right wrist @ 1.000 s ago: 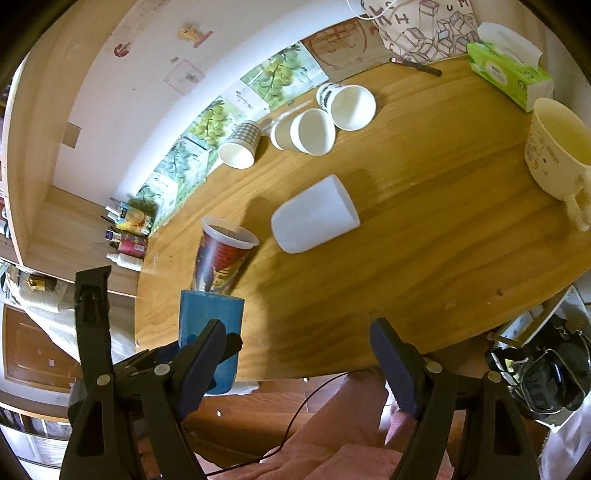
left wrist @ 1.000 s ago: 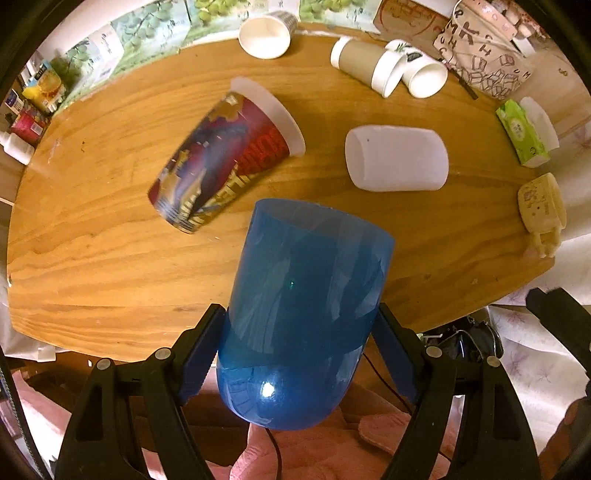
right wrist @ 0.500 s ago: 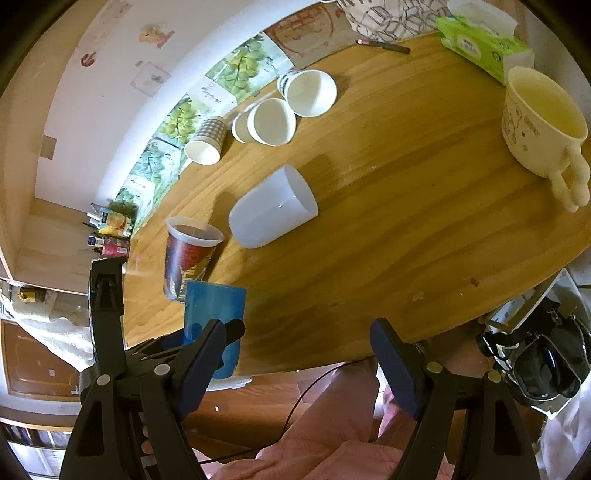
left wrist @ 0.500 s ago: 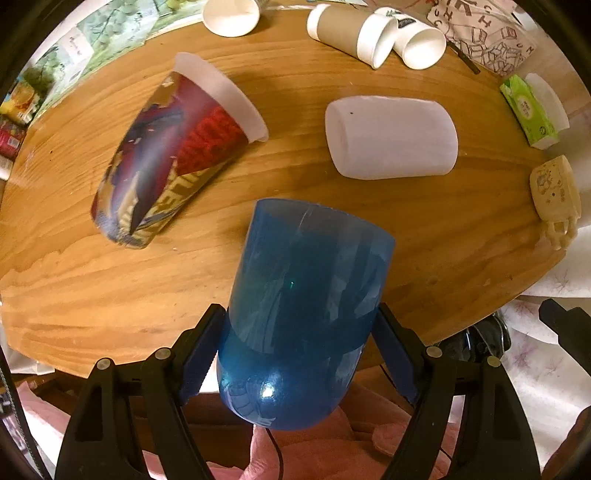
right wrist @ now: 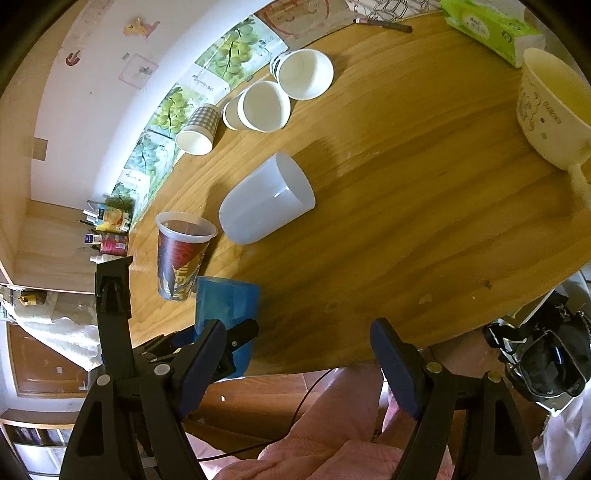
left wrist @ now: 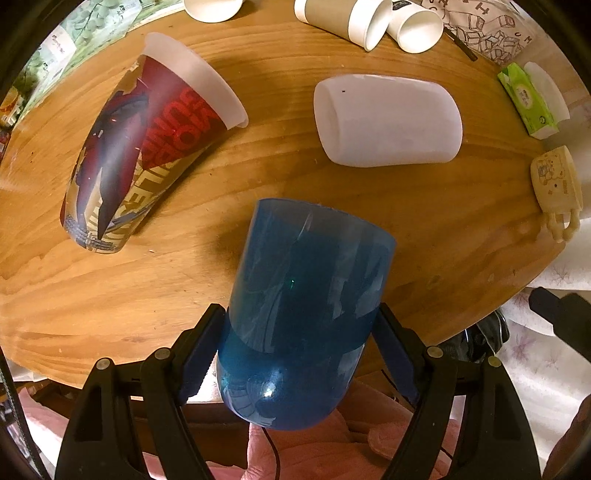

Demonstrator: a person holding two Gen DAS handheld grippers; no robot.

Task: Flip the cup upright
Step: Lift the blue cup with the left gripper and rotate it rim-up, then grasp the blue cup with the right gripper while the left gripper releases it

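Note:
My left gripper (left wrist: 301, 332) is shut on a translucent blue cup (left wrist: 303, 310), held over the near edge of the wooden table (left wrist: 424, 221). In the right wrist view the blue cup (right wrist: 231, 302) stands upright, rim up, with the left gripper's fingers (right wrist: 236, 334) around its lower part. My right gripper (right wrist: 299, 354) is open and empty at the table's near edge. A white plastic cup (left wrist: 388, 118) lies on its side mid-table; it also shows in the right wrist view (right wrist: 264, 203).
A red printed cup (right wrist: 183, 251) stands upright beside the blue cup. Several paper cups (right wrist: 280, 92) lie at the back. A cream mug (right wrist: 550, 110) and a green tissue pack (right wrist: 491, 29) sit on the right.
The left gripper has carried the blue cup forward over the table and nearer the printed cup. The right gripper has shifted a little and stayed open.

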